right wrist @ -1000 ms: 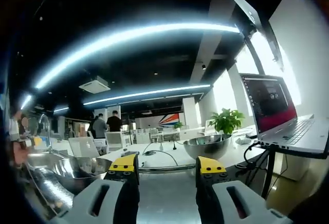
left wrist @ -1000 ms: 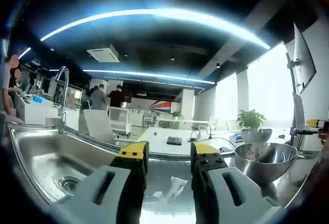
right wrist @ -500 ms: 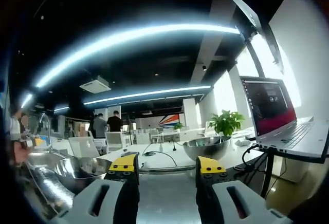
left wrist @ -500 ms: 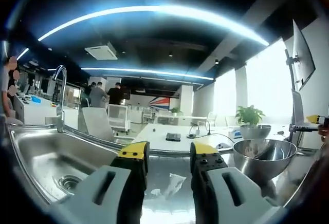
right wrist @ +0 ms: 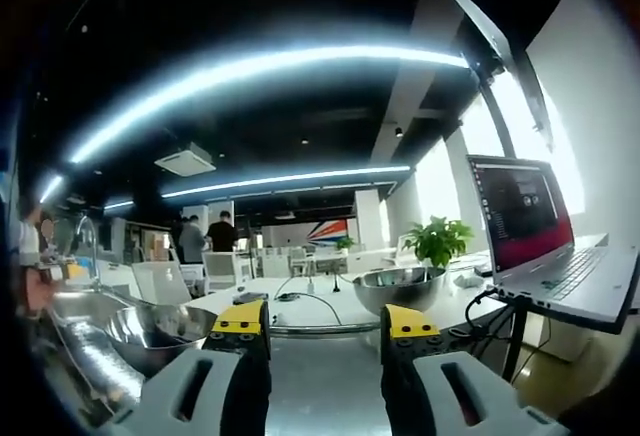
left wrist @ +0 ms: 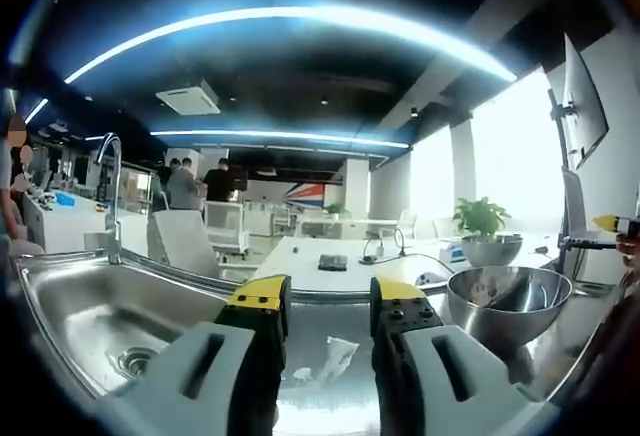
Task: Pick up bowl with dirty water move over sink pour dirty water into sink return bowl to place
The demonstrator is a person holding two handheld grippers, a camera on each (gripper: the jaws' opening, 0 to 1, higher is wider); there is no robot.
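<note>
steel bowl (left wrist: 508, 301) lower right, rigid, slippery, sloshing: grip rim | left gripper (left wrist: 322, 301) jaws narrowly apart, empty | right gripper (right wrist: 325, 324) parted, empty

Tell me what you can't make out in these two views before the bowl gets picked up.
- Left gripper view: dirty water in the steel bowl, hidden by its rim.
- Left gripper view: sink drain, partly behind the left gripper.
- Right gripper view: near bowl, dim, at the left edge.
- Right gripper view: laptop screen, too small.

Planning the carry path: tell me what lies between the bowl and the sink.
In the left gripper view, bare wet steel counter lies between the bowl and the sink, apart from the left gripper.
</note>
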